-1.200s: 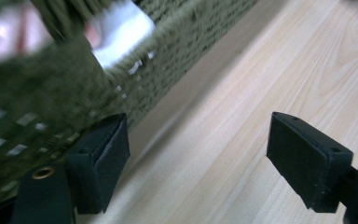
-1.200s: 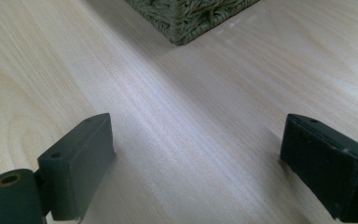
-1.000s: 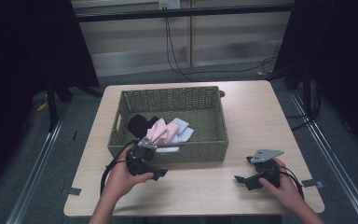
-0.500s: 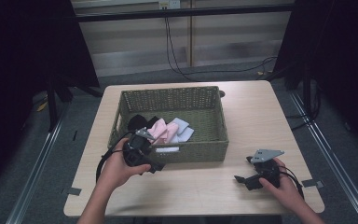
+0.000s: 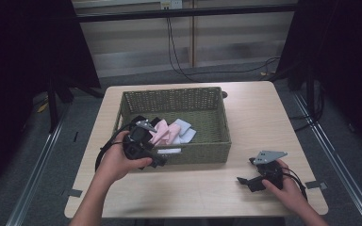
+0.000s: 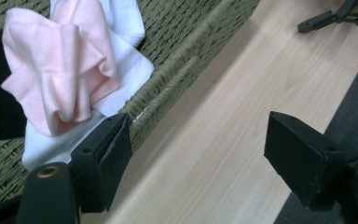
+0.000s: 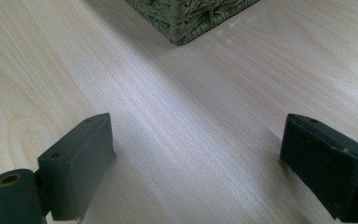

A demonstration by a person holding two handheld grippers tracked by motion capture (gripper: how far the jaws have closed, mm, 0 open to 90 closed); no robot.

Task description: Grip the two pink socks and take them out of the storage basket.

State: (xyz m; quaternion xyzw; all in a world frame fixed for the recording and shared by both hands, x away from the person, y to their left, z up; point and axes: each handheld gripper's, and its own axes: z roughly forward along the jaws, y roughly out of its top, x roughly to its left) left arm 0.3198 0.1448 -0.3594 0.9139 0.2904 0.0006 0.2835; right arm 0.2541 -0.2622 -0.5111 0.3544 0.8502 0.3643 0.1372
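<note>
A green woven basket (image 5: pixel 219 117) stands mid-table and holds a black cloth (image 5: pixel 138 120), a pink cloth (image 5: pixel 161 132) and a pale blue-white cloth (image 5: pixel 181 132). My left gripper (image 5: pixel 156 157) hovers at the basket's front-left rim, open and holding nothing. Its own view has its jaws (image 6: pixel 200 158) spread wide astride the rim (image 6: pixel 177 70), one over the white cloth (image 6: pixel 126 60) beside the pink cloth (image 6: pixel 60 70), the other over bare wood. My right gripper (image 5: pixel 247 172) rests on the table at the front right, open (image 7: pixel 196 163) and holding nothing.
The light wooden table (image 5: pixel 254 108) has bare room to the right of the basket and along its front edge. A corner of the basket (image 7: pixel 191 14) lies ahead of the right gripper. Dark curtains and cables lie beyond the table.
My left gripper has moved away from the front edge and up toward the basket's front-left rim. The right gripper has stayed where it was.
</note>
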